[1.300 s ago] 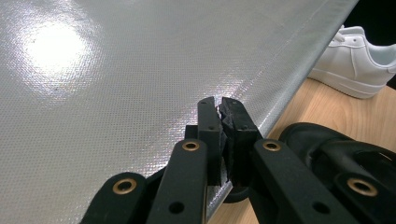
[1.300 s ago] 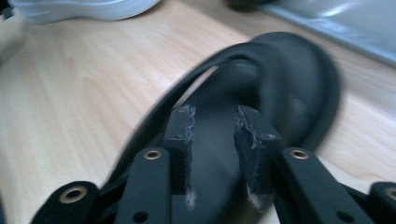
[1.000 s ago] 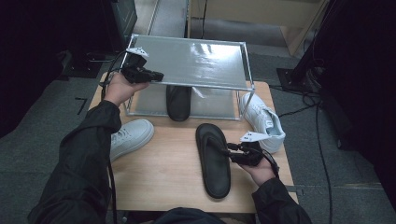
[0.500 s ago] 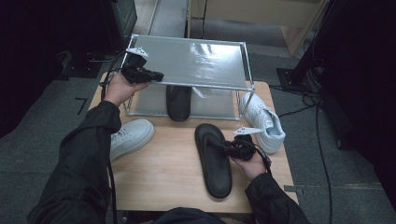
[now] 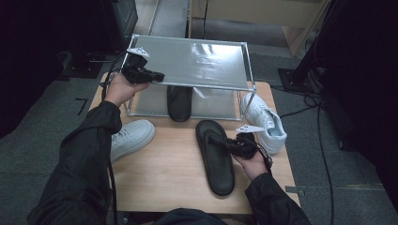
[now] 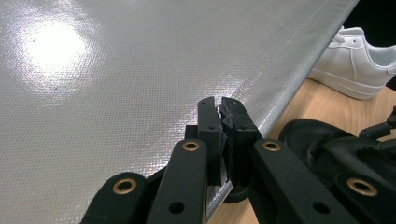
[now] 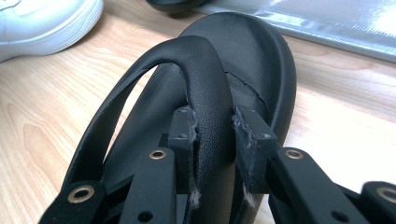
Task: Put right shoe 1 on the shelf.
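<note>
A black flip-flop (image 5: 216, 157) lies toe-away on the wooden table, right of centre. My right gripper (image 5: 217, 139) reaches in from its right side. Its jaws have just been closing and are shut on the flip-flop's strap (image 7: 205, 79), a pad against each side of it where my right gripper (image 7: 212, 123) meets it. My left gripper (image 5: 161, 75) hovers at the front left corner of the rack's silver top shelf (image 5: 202, 61). In its own view my left gripper (image 6: 219, 105) is shut with nothing held, above the shelf edge (image 6: 280, 93).
A second black flip-flop (image 5: 179, 101) sits on the rack's lower level. One white sneaker (image 5: 265, 122) lies to the right by the rack's leg, another white sneaker (image 5: 131, 138) at the table's left. Cables run over the grey floor on both sides.
My right gripper moved a little left onto the flip-flop's strap and its jaws closed on it. The left gripper stayed where it was.
</note>
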